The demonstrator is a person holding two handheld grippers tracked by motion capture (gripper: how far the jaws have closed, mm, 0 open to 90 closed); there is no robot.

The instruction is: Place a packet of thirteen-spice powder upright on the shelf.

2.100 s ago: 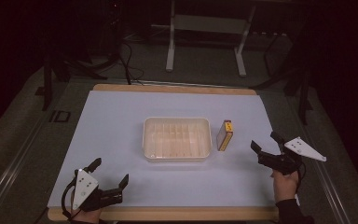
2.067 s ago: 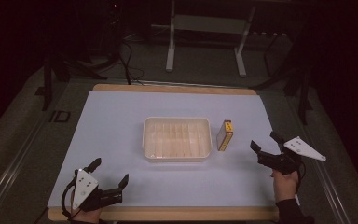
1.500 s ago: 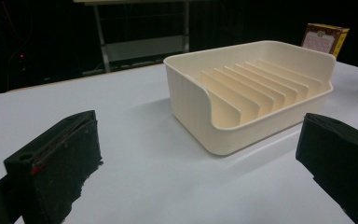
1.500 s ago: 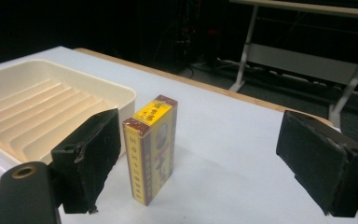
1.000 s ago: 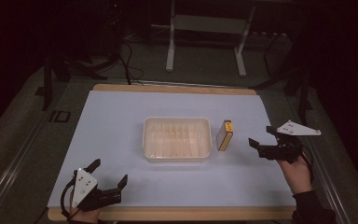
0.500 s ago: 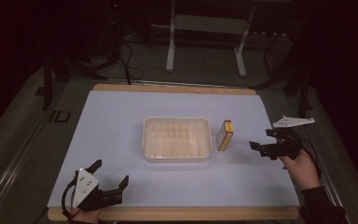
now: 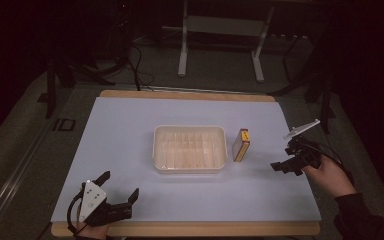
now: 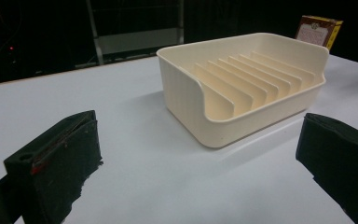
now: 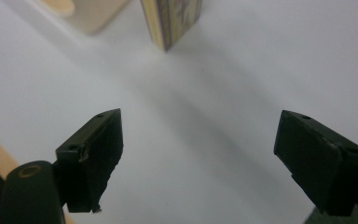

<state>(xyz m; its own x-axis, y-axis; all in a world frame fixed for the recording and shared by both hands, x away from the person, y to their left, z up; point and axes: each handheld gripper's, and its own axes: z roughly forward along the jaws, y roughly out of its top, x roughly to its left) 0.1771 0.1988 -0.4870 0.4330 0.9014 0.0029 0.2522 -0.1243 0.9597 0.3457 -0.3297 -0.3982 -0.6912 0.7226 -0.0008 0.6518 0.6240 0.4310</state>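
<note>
Table (image 7: pixel 130 125), white top w/ wood edge, takes up most of the high view. Tray (image 7: pixel 190 148), cream plastic w/ ribbed floor, sits about centre of it, upright, nothing inside. Box (image 7: pixel 241 145), small, yellow-edged w/ brown face, stands on its narrow side just beside tray's right wall; can't tell if they touch.

Right gripper (image 7: pixel 286 166) hovers at table's right edge, near the box but apart from it, jaws pointing toward it. In right gripper view the box (image 9: pixel 171 21) is ahead, past the jaws, w/ tray corner (image 9: pixel 81 14) to its left. Jaws have just been closing a bit, yet stand wide apart, nothing between them but bare table: released, no grip.

Left gripper (image 7: pixel 116 186) is down at near-left corner, well apart from tray, resting low by table's front edge. Left gripper view looks along the table: tray (image 8: pixel 242 84) ahead, box (image 8: pixel 318 29) peeking up behind its far wall. Jaws spread wide, gap free: released too.
</note>
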